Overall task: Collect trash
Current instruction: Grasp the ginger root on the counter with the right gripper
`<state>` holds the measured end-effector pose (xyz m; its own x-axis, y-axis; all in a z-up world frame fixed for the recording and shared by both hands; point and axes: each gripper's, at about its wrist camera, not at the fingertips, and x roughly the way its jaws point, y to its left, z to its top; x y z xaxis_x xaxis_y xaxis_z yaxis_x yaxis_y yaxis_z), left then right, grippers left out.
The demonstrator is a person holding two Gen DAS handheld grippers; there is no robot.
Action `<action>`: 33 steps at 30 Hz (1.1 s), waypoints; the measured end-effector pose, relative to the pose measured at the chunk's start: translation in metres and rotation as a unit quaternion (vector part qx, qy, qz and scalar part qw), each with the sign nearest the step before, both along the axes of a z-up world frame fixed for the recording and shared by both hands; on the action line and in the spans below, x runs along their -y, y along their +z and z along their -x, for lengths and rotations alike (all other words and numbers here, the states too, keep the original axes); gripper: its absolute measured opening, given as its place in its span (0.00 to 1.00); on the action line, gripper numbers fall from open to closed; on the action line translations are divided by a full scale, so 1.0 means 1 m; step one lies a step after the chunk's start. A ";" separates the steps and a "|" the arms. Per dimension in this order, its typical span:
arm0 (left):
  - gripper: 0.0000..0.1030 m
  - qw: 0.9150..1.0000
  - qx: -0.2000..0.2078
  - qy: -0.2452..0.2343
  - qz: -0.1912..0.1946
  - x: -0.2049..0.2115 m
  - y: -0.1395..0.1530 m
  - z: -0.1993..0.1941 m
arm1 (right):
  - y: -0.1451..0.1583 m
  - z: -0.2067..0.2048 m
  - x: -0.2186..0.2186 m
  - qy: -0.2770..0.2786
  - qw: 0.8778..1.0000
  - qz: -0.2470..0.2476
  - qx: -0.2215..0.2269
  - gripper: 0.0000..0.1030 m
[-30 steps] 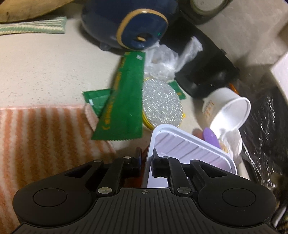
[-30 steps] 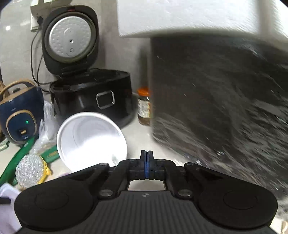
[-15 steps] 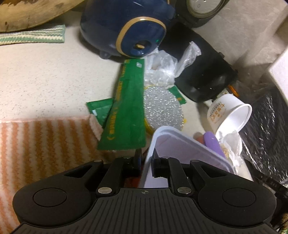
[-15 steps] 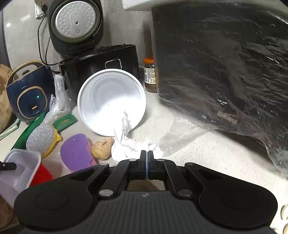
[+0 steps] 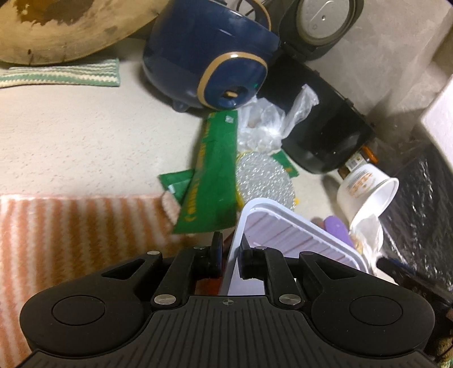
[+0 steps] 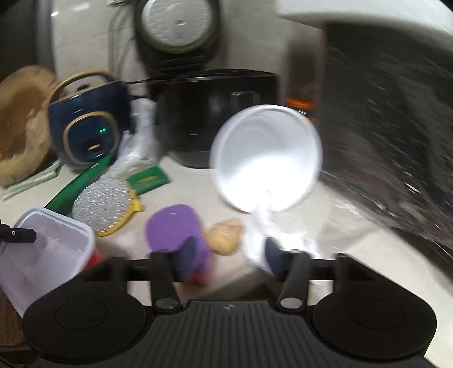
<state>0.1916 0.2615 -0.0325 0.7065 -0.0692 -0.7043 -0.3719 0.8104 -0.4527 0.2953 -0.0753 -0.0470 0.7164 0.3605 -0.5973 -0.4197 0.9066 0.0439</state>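
My left gripper [image 5: 230, 259] is shut on the rim of a white plastic tray [image 5: 283, 235], which tilts up over the counter. The right gripper [image 6: 230, 252] hangs low over the trash with its jaws opening and nothing pressed between them. Just beyond its fingers lie a purple scrap [image 6: 172, 223], a tan peel [image 6: 225, 236] and crumpled white tissue [image 6: 271, 232] spilling from a tipped white cup [image 6: 266, 161]. Green wrappers [image 5: 212, 181], a silver scouring pad [image 5: 263, 181] and a clear plastic bag [image 5: 266, 119] lie further left.
A black trash bag [image 6: 382, 127] fills the right side. At the back stand a blue cooker [image 5: 215, 51], a black rice cooker [image 5: 322, 130] and an orange-lidded jar [image 6: 300, 103]. An orange striped cloth [image 5: 70, 226] lies near left, with a green striped cloth [image 5: 62, 75] and a wooden board [image 5: 56, 25] behind.
The right gripper swung away from the black bag, dropped toward the cup and scraps, and its jaws went from shut to apart. The left gripper kept its hold on the tray.
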 end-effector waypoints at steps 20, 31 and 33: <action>0.22 1.000 -0.016 -0.010 -0.020 -0.007 -0.013 0.011 | -0.012 -0.020 -0.056 0.076 0.992 -0.051 -0.086 0.63; 0.18 0.997 -0.031 -0.059 -0.028 0.006 -0.020 -0.003 | -0.015 -0.034 -0.034 -0.018 0.997 -0.051 -0.052 0.48; 0.17 0.997 -0.032 -0.059 -0.030 0.007 -0.020 -0.004 | -0.022 -0.048 -0.030 -0.029 0.995 -0.050 -0.084 0.38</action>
<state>0.1955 0.2546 -0.0522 0.6496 -0.1052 -0.7530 -0.2994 0.8750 -0.3805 0.3429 -0.0453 -0.0694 0.6317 0.3850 -0.6729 -0.3452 0.9169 0.2005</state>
